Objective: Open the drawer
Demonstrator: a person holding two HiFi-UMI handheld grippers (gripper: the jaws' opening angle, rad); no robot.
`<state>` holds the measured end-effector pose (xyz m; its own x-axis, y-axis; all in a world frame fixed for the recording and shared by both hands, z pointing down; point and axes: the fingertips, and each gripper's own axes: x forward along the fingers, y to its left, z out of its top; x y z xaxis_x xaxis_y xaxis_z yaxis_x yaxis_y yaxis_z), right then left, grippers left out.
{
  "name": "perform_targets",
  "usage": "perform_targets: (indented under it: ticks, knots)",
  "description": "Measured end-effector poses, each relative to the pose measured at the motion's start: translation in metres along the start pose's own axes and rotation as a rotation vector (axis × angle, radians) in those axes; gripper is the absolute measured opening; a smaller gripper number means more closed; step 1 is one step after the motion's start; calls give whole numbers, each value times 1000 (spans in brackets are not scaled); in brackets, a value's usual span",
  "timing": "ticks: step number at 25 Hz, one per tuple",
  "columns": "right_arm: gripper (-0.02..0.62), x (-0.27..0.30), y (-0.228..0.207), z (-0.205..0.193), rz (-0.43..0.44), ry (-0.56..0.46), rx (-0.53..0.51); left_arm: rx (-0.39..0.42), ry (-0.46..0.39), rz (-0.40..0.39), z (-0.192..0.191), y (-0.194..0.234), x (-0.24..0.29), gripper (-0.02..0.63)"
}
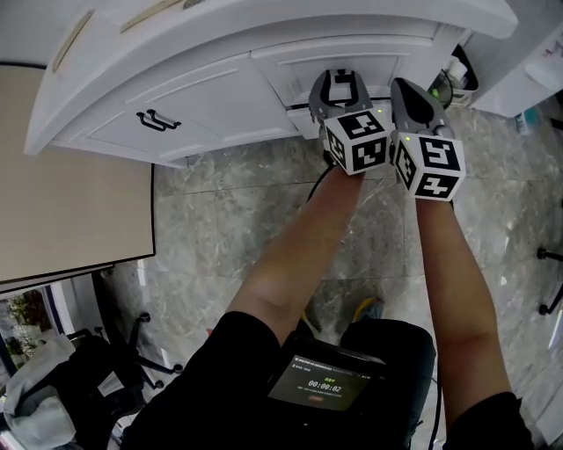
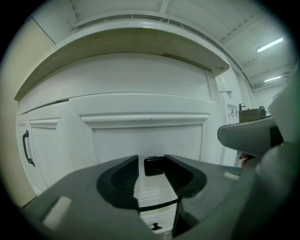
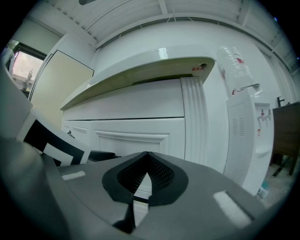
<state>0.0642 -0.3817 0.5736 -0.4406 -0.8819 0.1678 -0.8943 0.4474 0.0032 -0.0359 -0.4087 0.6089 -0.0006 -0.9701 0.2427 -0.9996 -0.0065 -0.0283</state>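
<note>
The white cabinet (image 1: pixel 220 97) stands under a pale countertop (image 1: pixel 264 26). My left gripper (image 1: pixel 339 83) reaches a drawer front (image 1: pixel 352 61) in its right half. In the left gripper view the left gripper (image 2: pixel 153 163) is shut on a small black drawer handle (image 2: pixel 154 166), which sits between the dark ribbed pads (image 2: pixel 123 177). A white drawer edge (image 1: pixel 303 121) juts out slightly just below that gripper. My right gripper (image 1: pixel 407 88) hovers beside it on the right, close to the cabinet's corner. The right gripper (image 3: pixel 146 157) is shut with nothing in it.
Another drawer with a black handle (image 1: pixel 157 119) lies to the left. A white water dispenser (image 3: pixel 243 122) stands right of the cabinet. A second small handle (image 2: pixel 157 228) shows lower down. Grey marble floor (image 1: pixel 229 202) lies below, and a beige panel (image 1: pixel 62 176) stands left.
</note>
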Motion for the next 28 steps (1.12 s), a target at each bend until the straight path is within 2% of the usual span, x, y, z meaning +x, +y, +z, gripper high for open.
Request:
perform_targets:
  ticks: [2,12,16,28]
  knots:
    - [25,0,-2,0,-7,-2,-1,8,6,-15,0,-3,0,141]
    - [25,-16,-4,-8,-23,4,3,-4,3,-93,-3,-4,-9,132]
    - [25,-28,3,-12,-12,15,4,-7,9,-99,-5,-6,-17,132]
    - [25,-69,17,-15,-13,35,23,-2,24,-137,-20,-23,-77,132]
